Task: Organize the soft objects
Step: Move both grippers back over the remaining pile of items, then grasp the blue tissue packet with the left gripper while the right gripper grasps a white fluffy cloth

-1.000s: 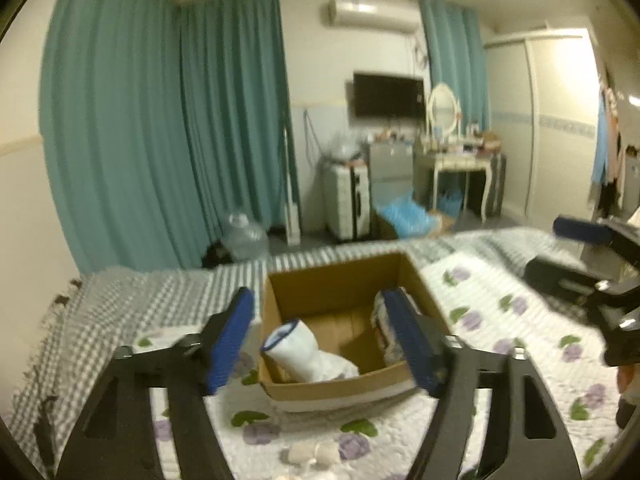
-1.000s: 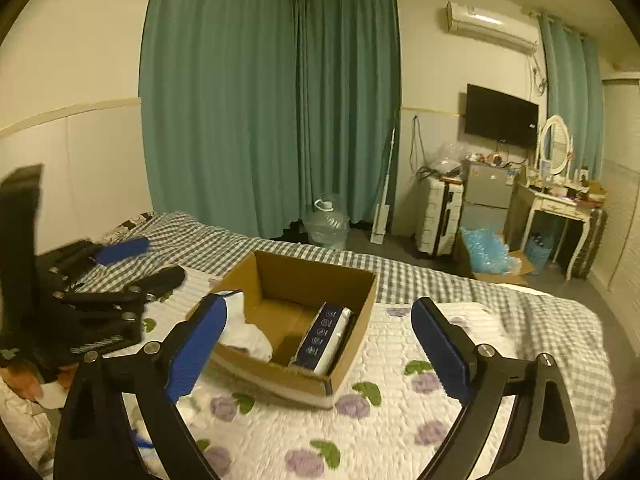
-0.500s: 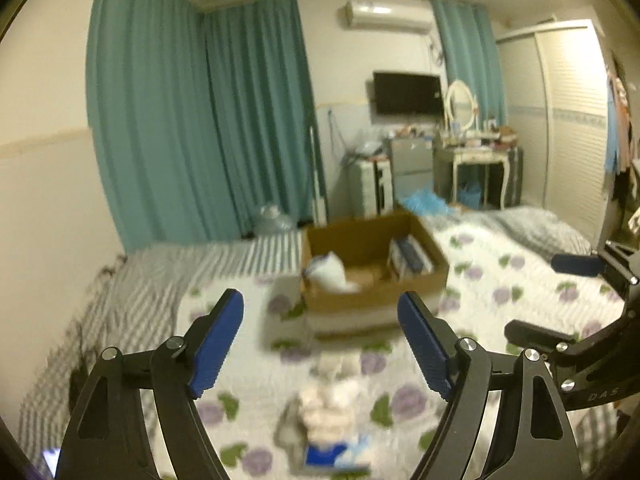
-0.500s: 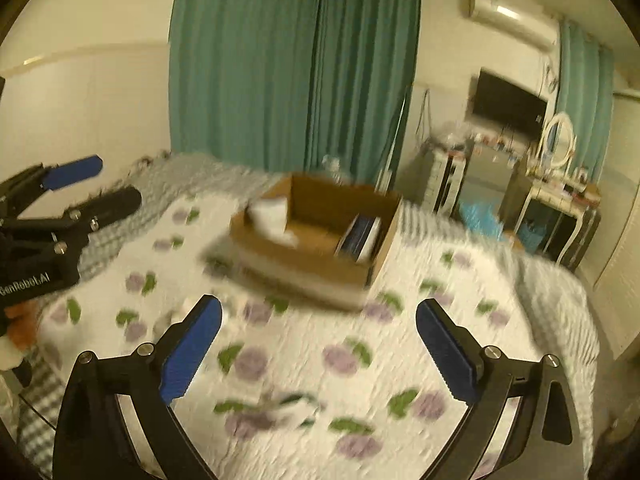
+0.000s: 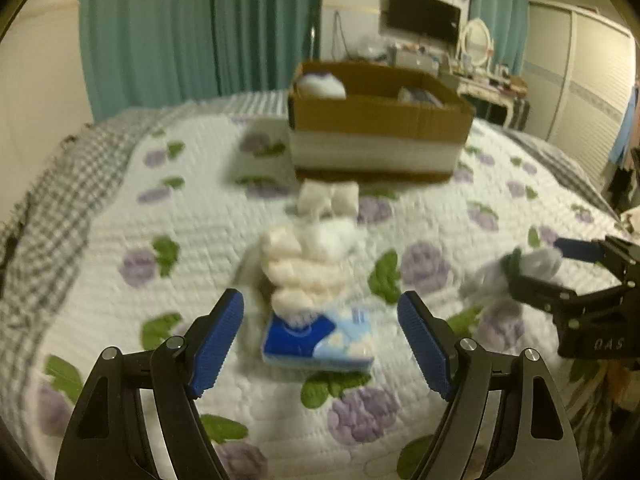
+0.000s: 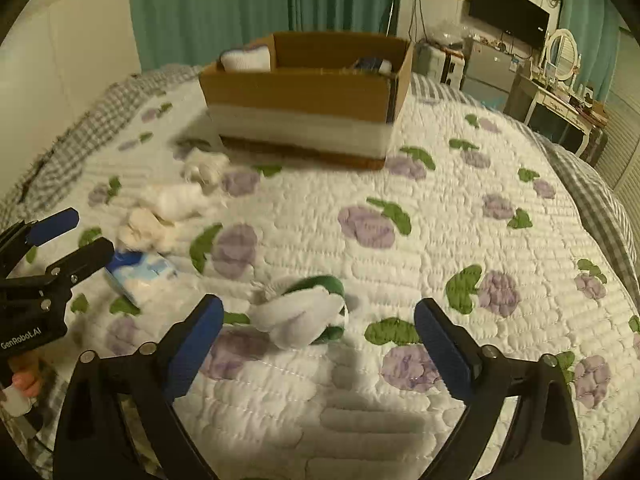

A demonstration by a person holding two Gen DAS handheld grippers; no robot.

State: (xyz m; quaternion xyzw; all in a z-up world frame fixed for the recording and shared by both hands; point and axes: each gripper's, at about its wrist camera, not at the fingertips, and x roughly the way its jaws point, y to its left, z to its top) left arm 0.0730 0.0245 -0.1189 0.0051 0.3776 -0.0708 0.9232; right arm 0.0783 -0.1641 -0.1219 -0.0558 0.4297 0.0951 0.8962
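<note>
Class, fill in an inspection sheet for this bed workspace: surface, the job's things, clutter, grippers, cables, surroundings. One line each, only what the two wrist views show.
Surface: floral quilt over a checked bedspread.
Job's things: cardboard box at the far end, holding a white bundle and a dark item too blurred to name; tissue pack, cream sock pile and white-and-green sock bundle lying loose on the quilt.
Clutter: nothing seen beyond the loose items.
Grippers: left gripper open, either side of the tissue pack; right gripper open, by the sock bundle.
Cables: one hanging on the far wall.
Surroundings: teal curtains, wall television, dressing table.
</note>
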